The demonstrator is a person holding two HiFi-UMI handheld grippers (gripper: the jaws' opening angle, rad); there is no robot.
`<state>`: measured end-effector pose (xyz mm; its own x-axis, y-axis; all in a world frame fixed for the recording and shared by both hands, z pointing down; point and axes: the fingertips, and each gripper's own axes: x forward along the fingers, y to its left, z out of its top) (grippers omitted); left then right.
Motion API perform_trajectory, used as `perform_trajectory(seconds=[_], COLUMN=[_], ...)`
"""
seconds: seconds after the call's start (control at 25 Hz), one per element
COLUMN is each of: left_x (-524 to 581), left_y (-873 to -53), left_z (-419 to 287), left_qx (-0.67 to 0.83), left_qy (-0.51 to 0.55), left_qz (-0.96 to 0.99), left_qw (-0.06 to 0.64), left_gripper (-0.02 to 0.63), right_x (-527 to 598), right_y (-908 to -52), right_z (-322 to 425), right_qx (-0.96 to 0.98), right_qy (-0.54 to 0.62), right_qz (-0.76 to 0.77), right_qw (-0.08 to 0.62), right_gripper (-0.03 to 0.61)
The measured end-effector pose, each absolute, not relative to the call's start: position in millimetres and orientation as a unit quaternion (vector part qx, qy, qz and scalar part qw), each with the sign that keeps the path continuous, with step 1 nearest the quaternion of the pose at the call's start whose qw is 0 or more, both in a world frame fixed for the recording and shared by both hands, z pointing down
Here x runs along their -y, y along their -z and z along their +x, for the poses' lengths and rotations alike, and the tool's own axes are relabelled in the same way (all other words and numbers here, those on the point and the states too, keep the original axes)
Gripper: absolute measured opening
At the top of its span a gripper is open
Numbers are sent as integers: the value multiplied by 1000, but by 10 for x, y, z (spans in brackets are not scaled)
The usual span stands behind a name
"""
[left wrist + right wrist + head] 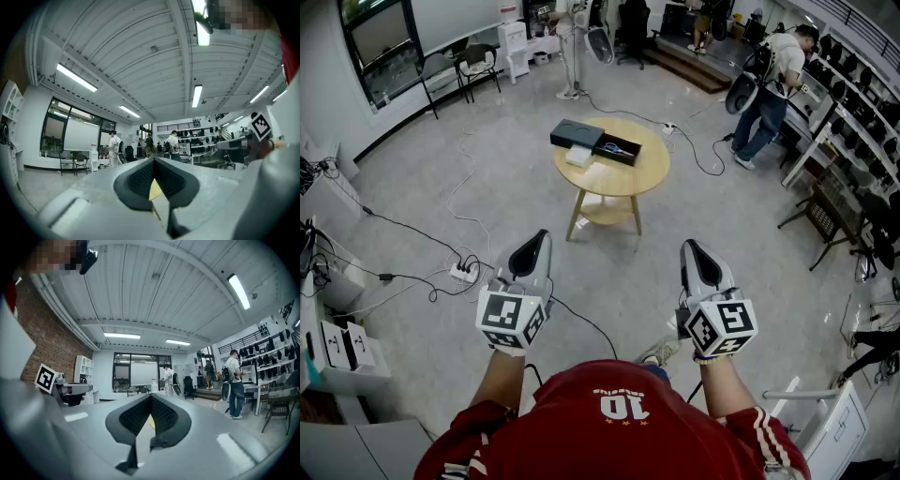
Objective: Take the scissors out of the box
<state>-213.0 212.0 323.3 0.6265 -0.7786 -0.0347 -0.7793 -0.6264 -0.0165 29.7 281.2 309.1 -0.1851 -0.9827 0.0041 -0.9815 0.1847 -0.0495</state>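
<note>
with left gripper (540, 234) and right gripper (688, 246) both closed, empty and well away from the table (630, 183), treat scissors (614, 147) lying in the open box (627, 158) as probably light, rigid and slippery; grasp across the handles.

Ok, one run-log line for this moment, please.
left hand-held gripper: shut, empty | right hand-held gripper: shut, empty | scissors: in box | box: on table ahead
</note>
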Motion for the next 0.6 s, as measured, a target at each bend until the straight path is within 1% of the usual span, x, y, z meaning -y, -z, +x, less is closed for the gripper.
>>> perform_trajectory(seconds=[0.6], left_x=[-2286], left_y=[-3247], left_z=[-2039], left_qx=[-420], left_qy=[-15], left_qz=[-907], left_qw=[6], left_gripper=[3], right_x=[-3003], right_y=[-3083], right_z=[294], right_qx=[-770], right_qy=[17], right_qz=[-637], right_qw=[13], right_gripper=[0])
